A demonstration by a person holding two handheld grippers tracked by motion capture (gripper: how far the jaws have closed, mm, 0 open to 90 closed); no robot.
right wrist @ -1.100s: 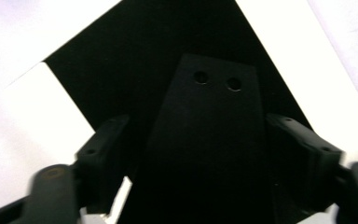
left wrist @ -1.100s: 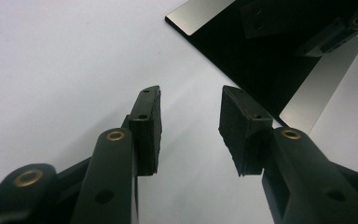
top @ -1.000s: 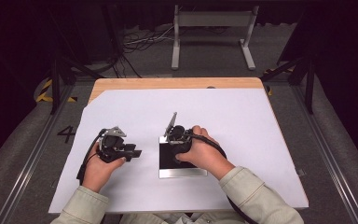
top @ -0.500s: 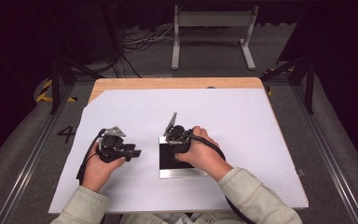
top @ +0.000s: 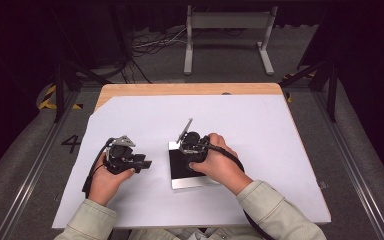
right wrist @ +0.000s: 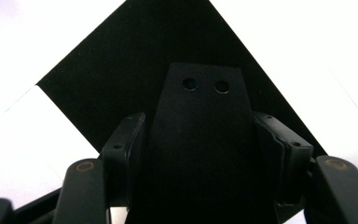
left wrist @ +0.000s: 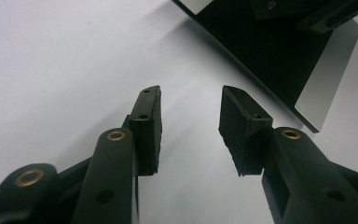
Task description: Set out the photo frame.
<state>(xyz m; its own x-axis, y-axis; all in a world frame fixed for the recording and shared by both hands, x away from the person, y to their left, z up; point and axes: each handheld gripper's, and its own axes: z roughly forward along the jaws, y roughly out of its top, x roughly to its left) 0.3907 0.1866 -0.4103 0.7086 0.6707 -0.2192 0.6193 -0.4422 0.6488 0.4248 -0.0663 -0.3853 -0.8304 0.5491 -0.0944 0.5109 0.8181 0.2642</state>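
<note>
A flat black plate (top: 180, 170) with silvery edge strips lies on the white sheet (top: 260, 130) near the table's front middle; the left gripper view has its corner (left wrist: 270, 51) at upper right. My right gripper (top: 190, 150) stands over the plate, pointing down. In the right gripper view its jaws have just been closing, and my right gripper (right wrist: 200, 126) is now shut on a black tapered piece with two holes (right wrist: 204, 154), above the plate (right wrist: 121, 70). My left gripper (top: 147, 163) rests to the plate's left, and my left gripper (left wrist: 189, 100) is open with nothing between its pads.
The white sheet covers most of a wooden table (top: 190, 89). Behind the table stand a grey metal frame (top: 227, 22) and loose cables (top: 150, 45) on the floor. Metal rails (top: 35, 165) run along both sides.
</note>
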